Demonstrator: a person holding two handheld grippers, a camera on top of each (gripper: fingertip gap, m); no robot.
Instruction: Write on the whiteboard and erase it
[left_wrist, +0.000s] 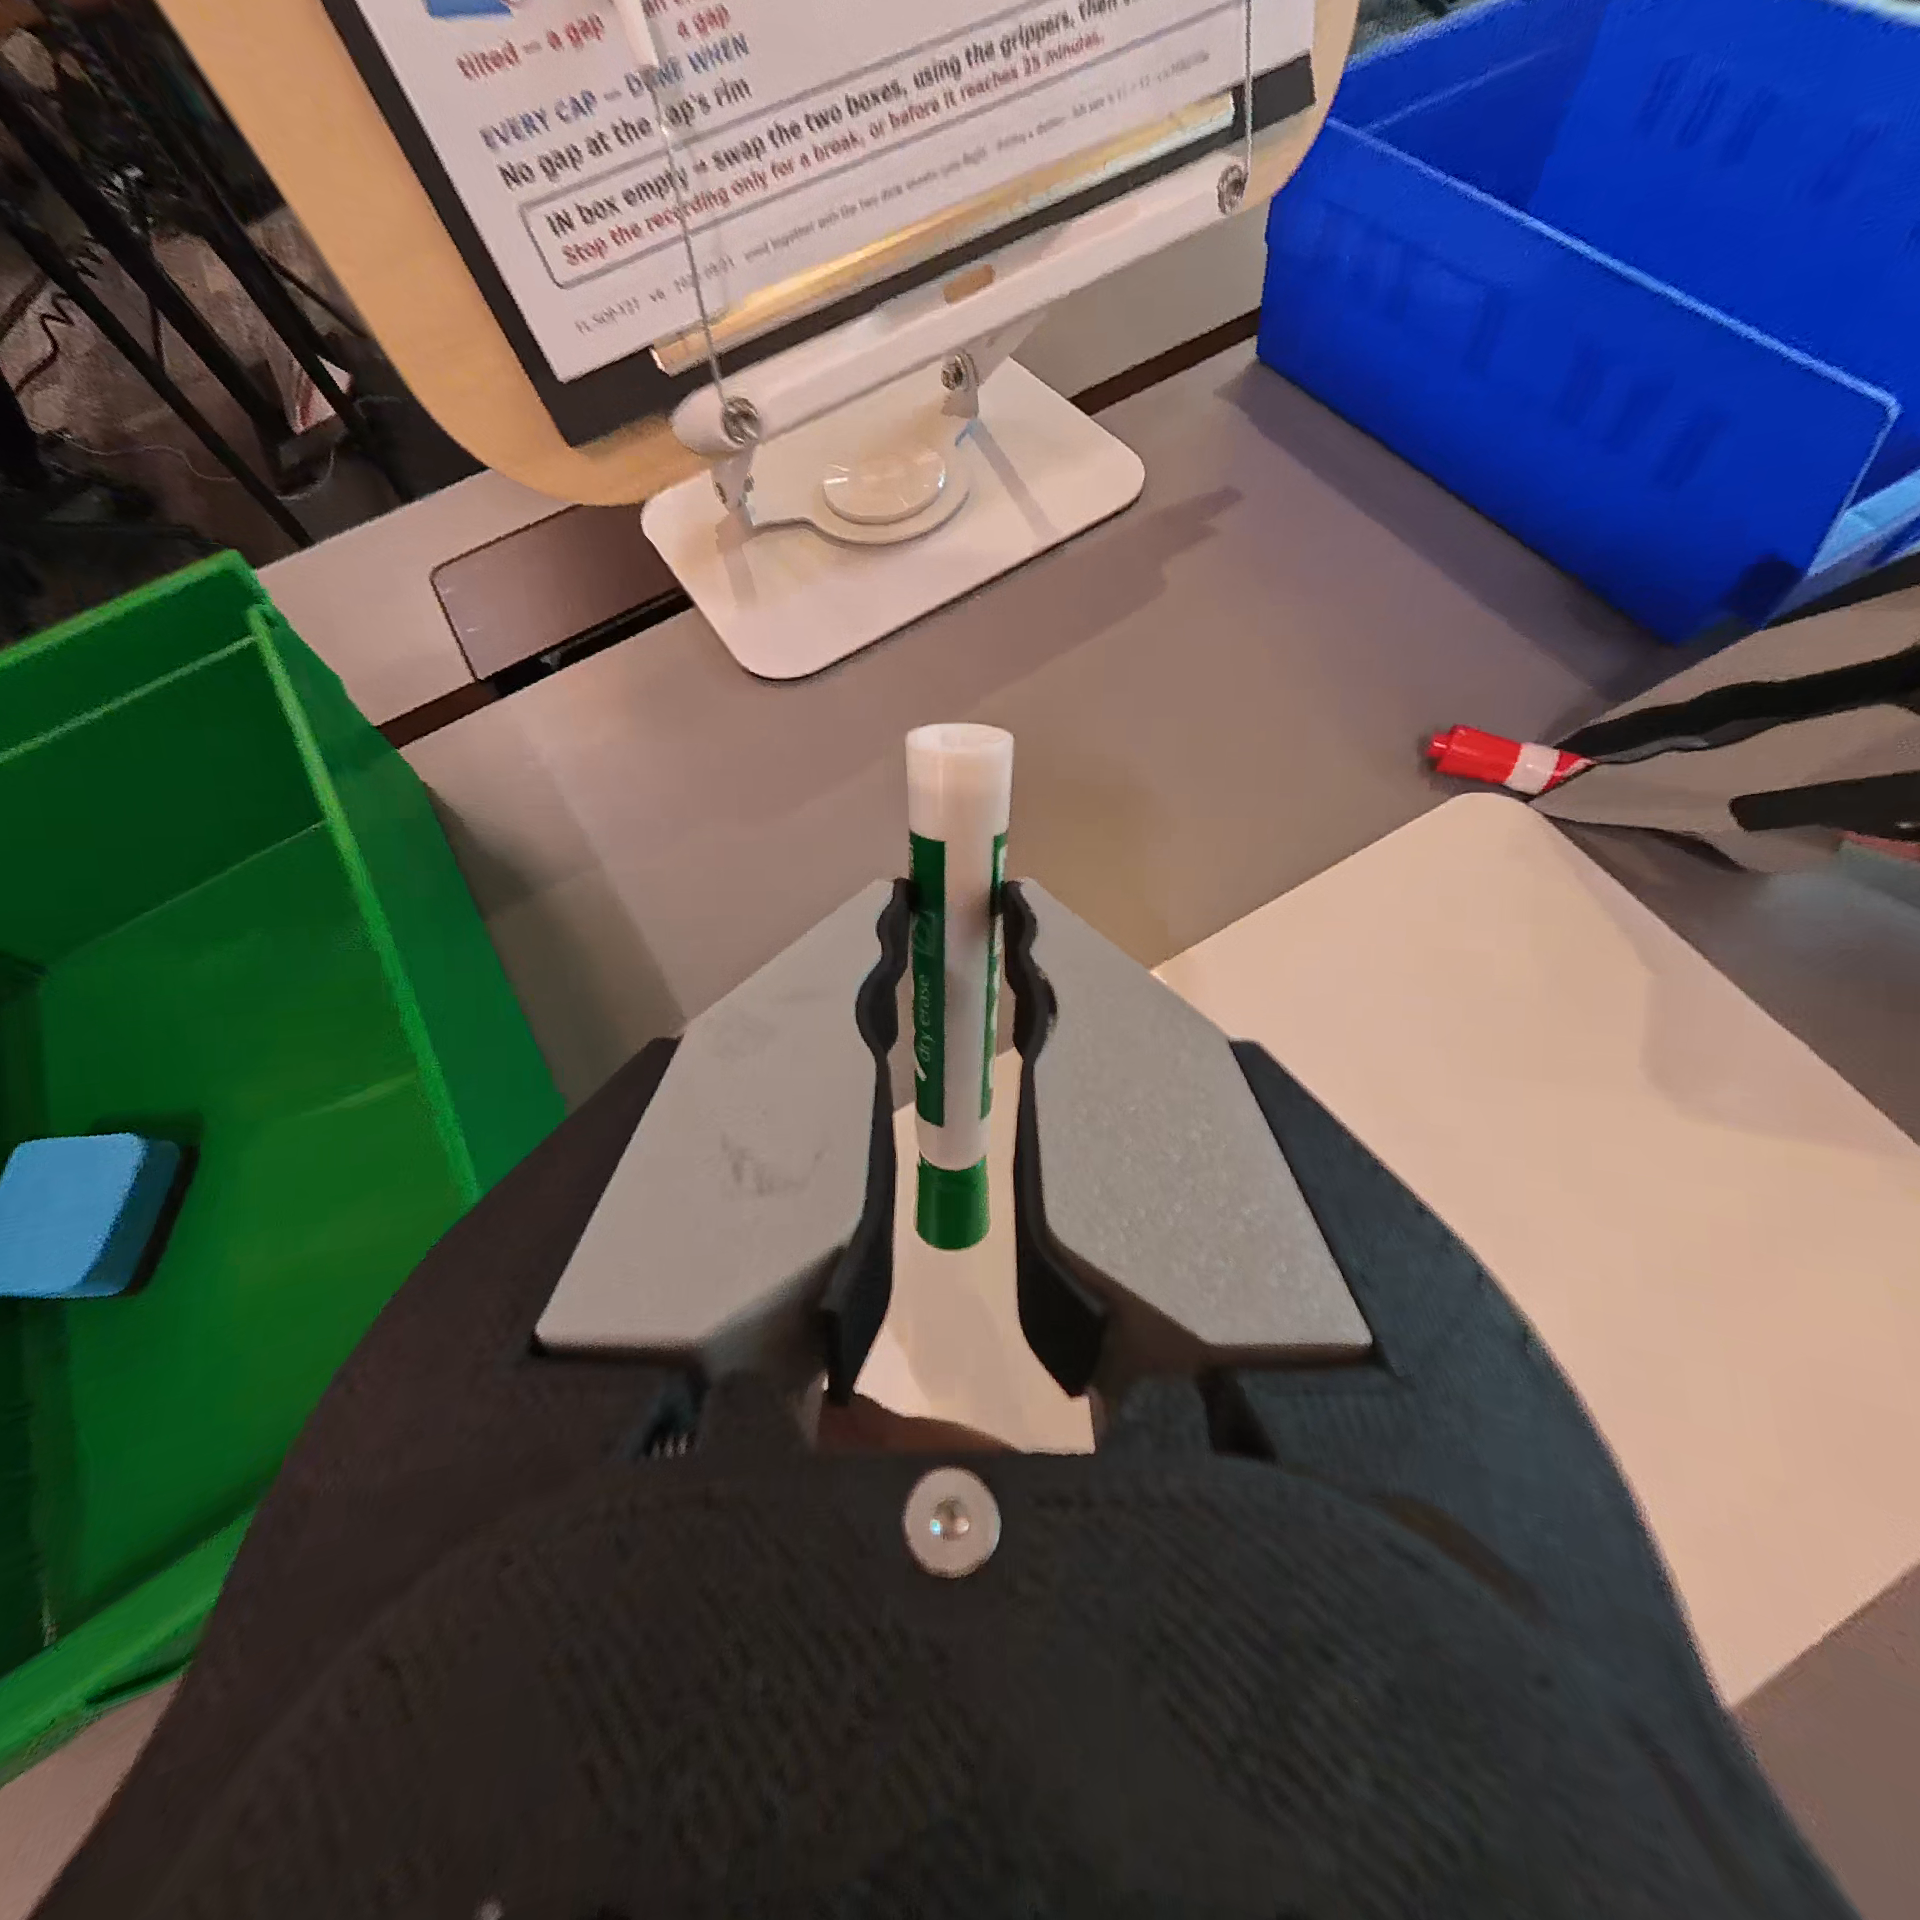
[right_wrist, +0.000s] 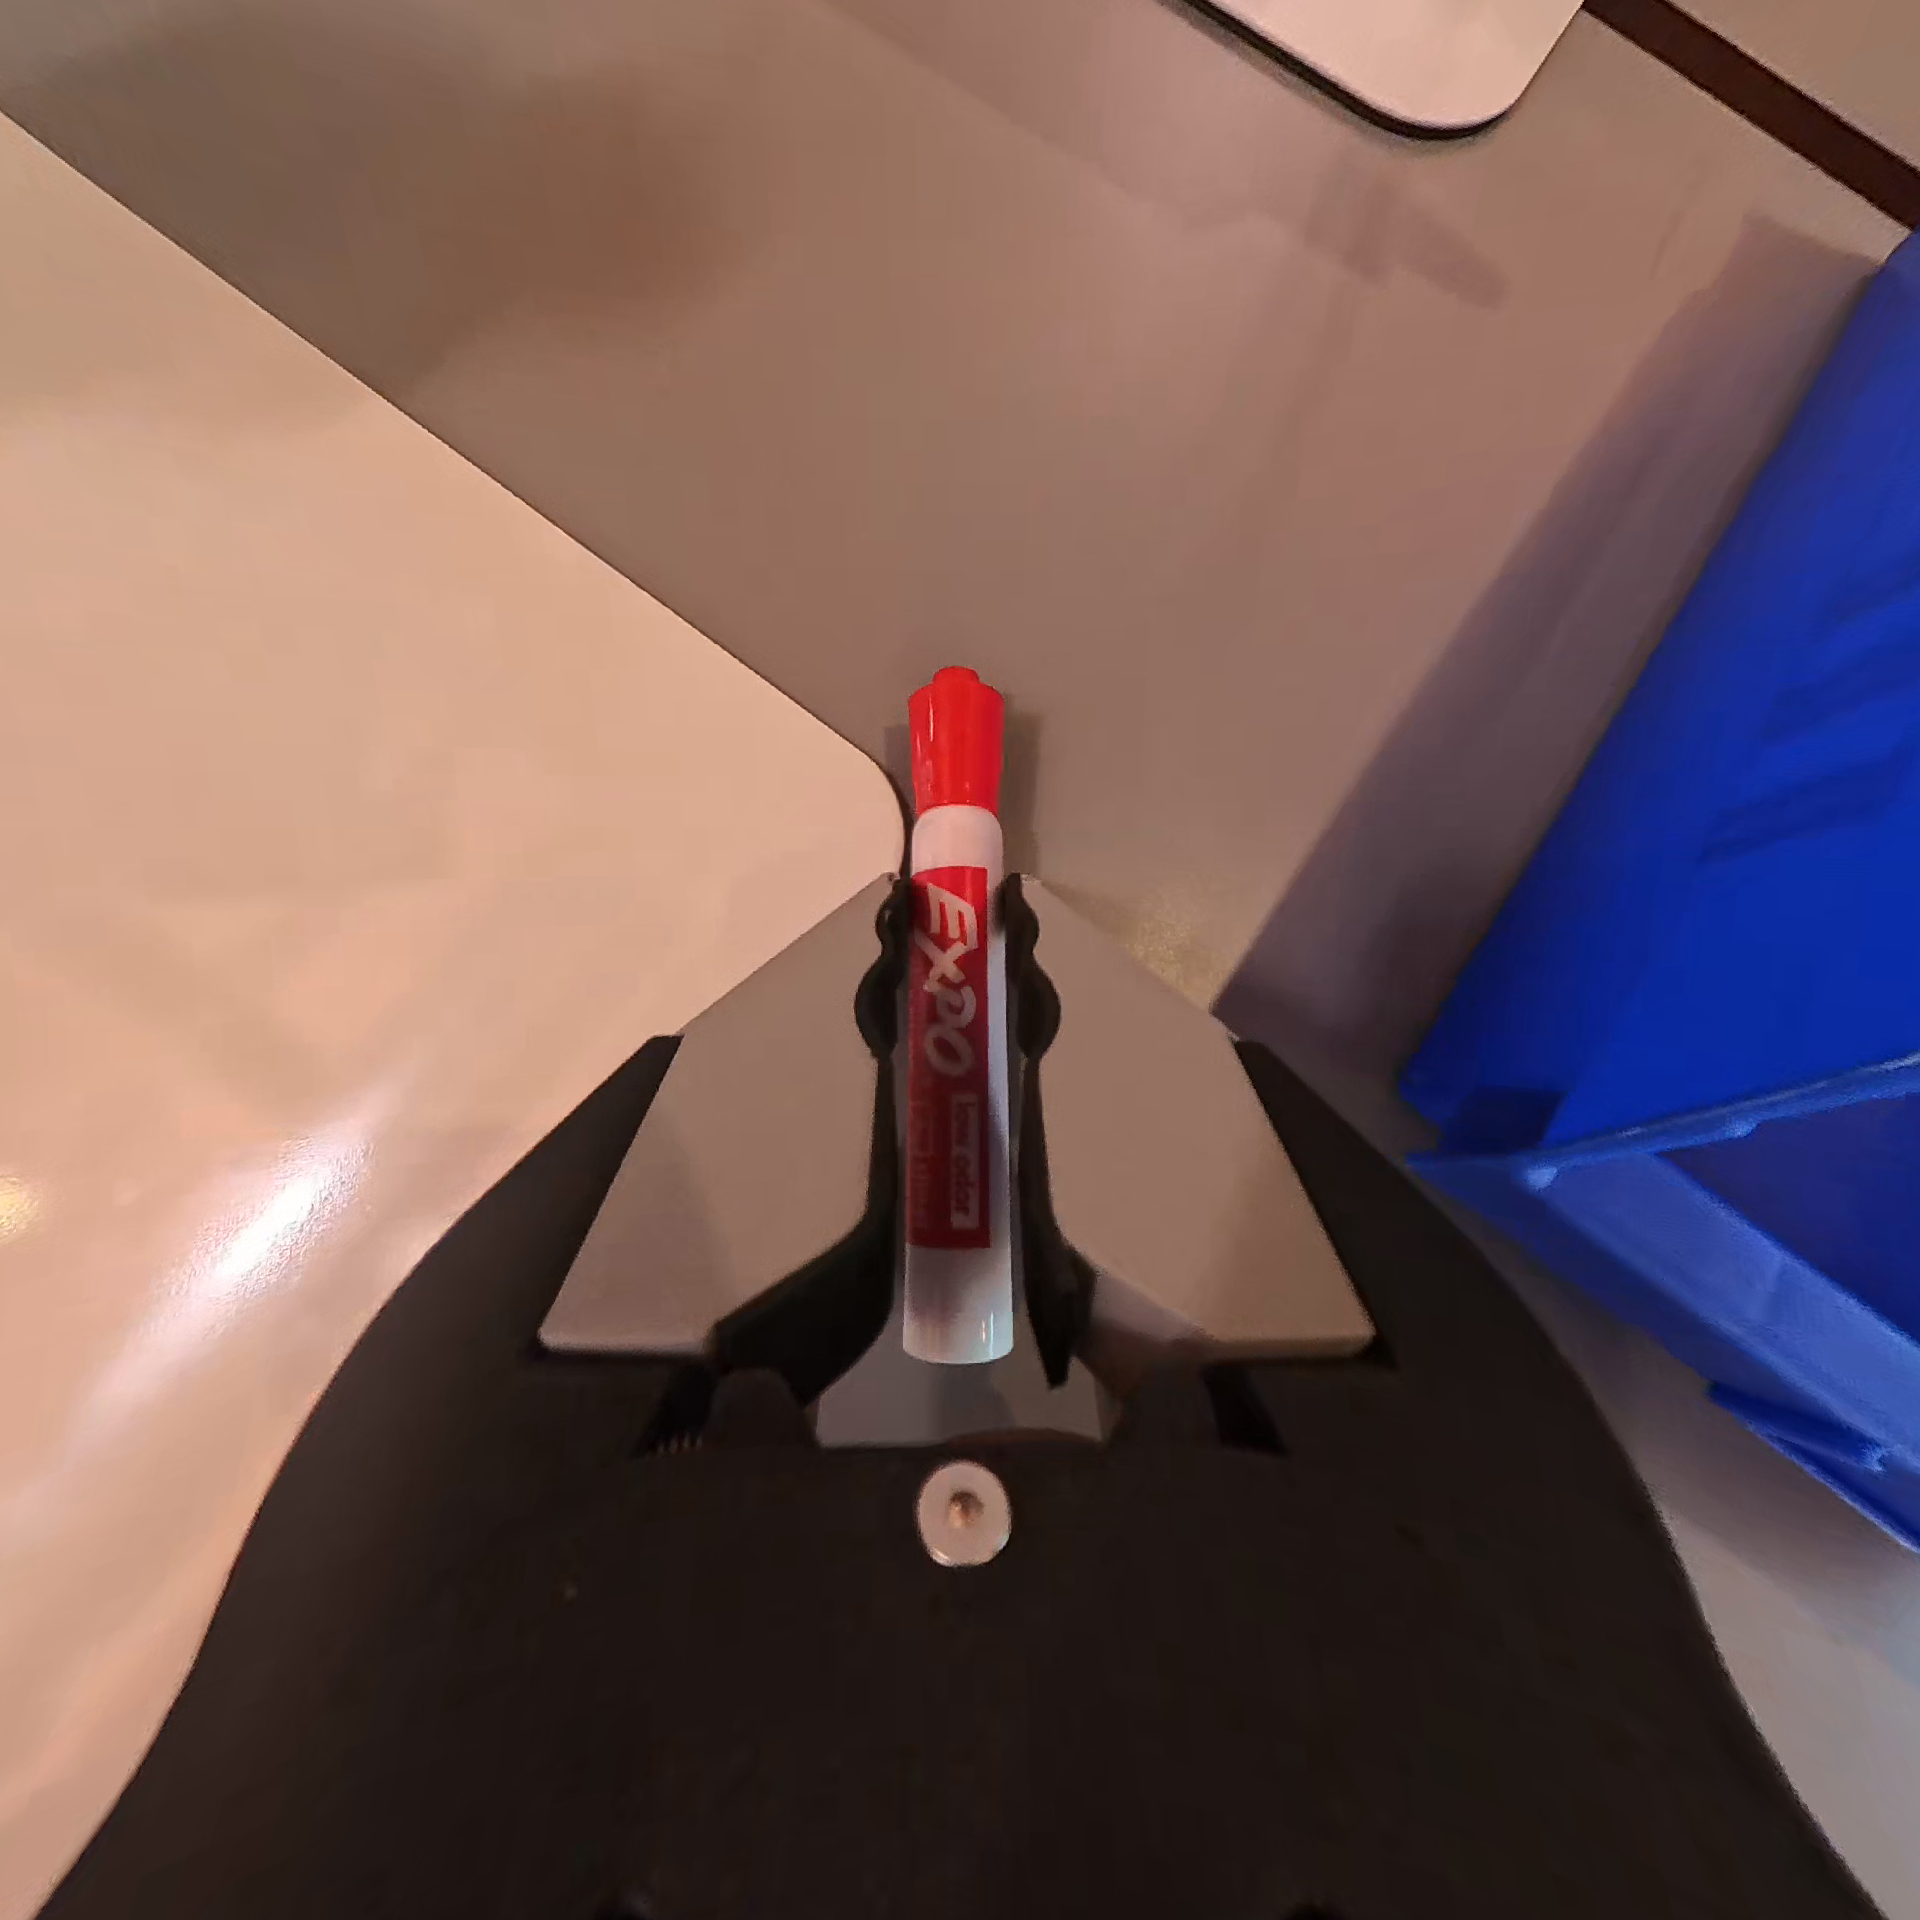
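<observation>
Holding a green marker (left_wrist: 956, 977) in the left gripper (left_wrist: 956, 914), fingers closed on the barrel, green cap back toward the palm, white butt end forward. Clamped just the same in the right gripper (right_wrist: 954, 904): a red marker (right_wrist: 954, 1029), long axis running straight out along the fingers, red cap leading, still on. Whiteboard (right_wrist: 343, 790) lying flat down and to the left of the right tongs, its rounded corner just beside the red cap; under and to the right of the left pair (left_wrist: 1558, 1143). Nearer the corner, then: the right. Probably uncapping next, so cap end across toward the other tongs. Blue eraser (left_wrist: 88, 1210) off left in the green bin (left_wrist: 249, 935); blue bin (right_wrist: 1714, 831) to the right.
</observation>
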